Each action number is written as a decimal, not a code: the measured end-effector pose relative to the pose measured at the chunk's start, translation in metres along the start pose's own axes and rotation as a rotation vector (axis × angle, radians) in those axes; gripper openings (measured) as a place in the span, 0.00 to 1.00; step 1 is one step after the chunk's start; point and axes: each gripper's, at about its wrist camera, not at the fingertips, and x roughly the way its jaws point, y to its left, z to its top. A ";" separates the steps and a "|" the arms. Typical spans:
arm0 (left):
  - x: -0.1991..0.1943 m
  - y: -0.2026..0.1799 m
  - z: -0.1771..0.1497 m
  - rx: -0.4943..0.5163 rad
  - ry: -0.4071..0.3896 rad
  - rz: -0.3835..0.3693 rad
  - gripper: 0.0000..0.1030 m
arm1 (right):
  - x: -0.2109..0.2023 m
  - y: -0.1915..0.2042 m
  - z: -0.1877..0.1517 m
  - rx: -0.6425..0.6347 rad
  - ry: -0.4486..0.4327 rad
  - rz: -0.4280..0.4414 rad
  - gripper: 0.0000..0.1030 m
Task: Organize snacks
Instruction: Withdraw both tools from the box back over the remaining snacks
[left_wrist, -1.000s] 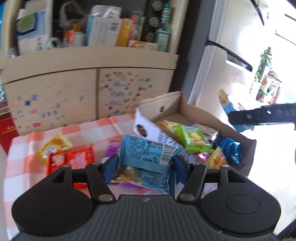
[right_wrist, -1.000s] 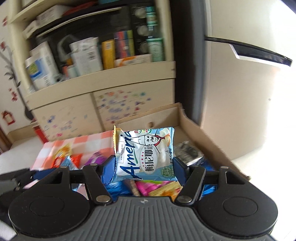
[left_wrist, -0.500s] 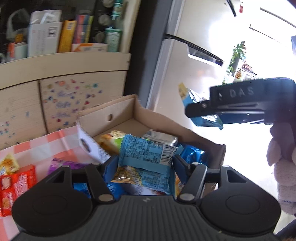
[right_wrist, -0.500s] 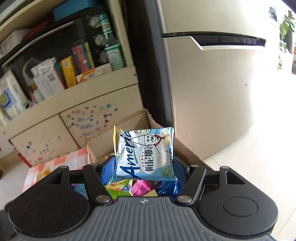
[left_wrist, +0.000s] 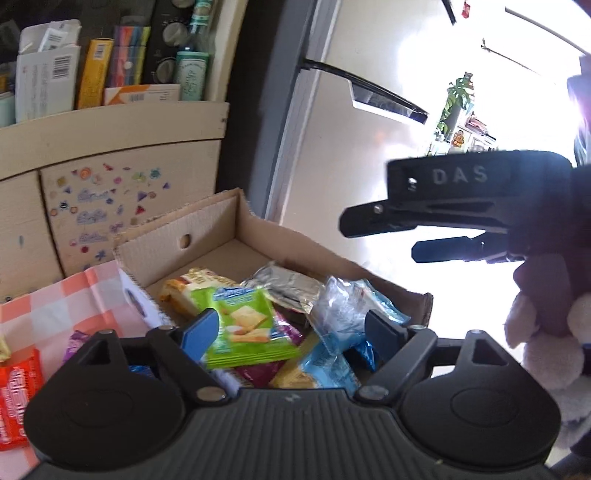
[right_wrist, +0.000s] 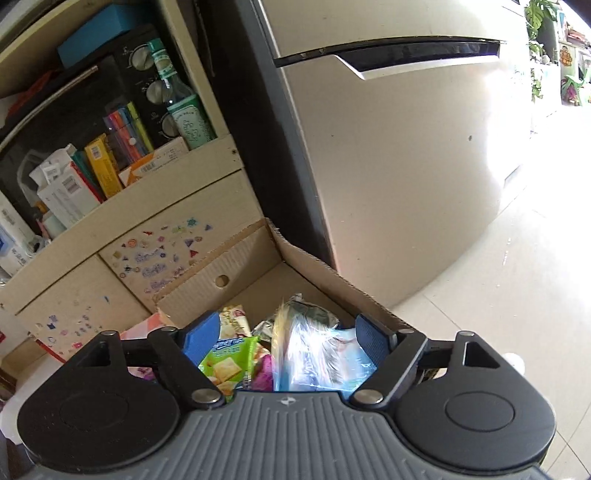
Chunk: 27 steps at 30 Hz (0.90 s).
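Left to right: red snack packs (left_wrist: 14, 398) lie on the pink-and-white checked cloth surface (left_wrist: 55, 299), outside the box at far left. Open brown cardboard box (left_wrist: 207, 229) sits at the cloth's right edge, in front of a pale wooden cabinet with stickers (left_wrist: 110, 199) and beside a beige fridge (right_wrist: 406, 166). Left gripper (left_wrist: 291, 332) hangs over the box, fingers (left_wrist: 201, 332) spread wide, just been opening, nothing gripped; a green cracker packet (left_wrist: 247, 328) lies in the box below the gap, among an orange-yellow pack (left_wrist: 181, 291), a silver foil pack (left_wrist: 284, 284) and light-blue packets (left_wrist: 351, 314). Right gripper (right_wrist: 284, 339) also over the box, fingers (right_wrist: 203, 336) wide apart, just been opening; a blurred pale-blue packet (right_wrist: 317, 358) is in the gap close to the right finger, no pad pressing on it, cannot tell whether it already rests on the pile. In the left wrist view the right gripper shows as a black tool marked DAS at right, with a fuzzy pale-pink sleeve (left_wrist: 543, 347) beneath it.
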 end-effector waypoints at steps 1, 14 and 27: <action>-0.003 0.004 0.001 -0.001 0.003 0.013 0.84 | 0.000 0.002 0.000 -0.007 0.002 0.005 0.86; -0.040 0.070 -0.003 -0.056 0.048 0.128 0.86 | 0.008 0.029 -0.010 -0.091 0.044 0.140 0.89; -0.048 0.140 -0.008 -0.138 0.093 0.304 0.87 | 0.021 0.093 -0.048 -0.370 0.133 0.278 0.89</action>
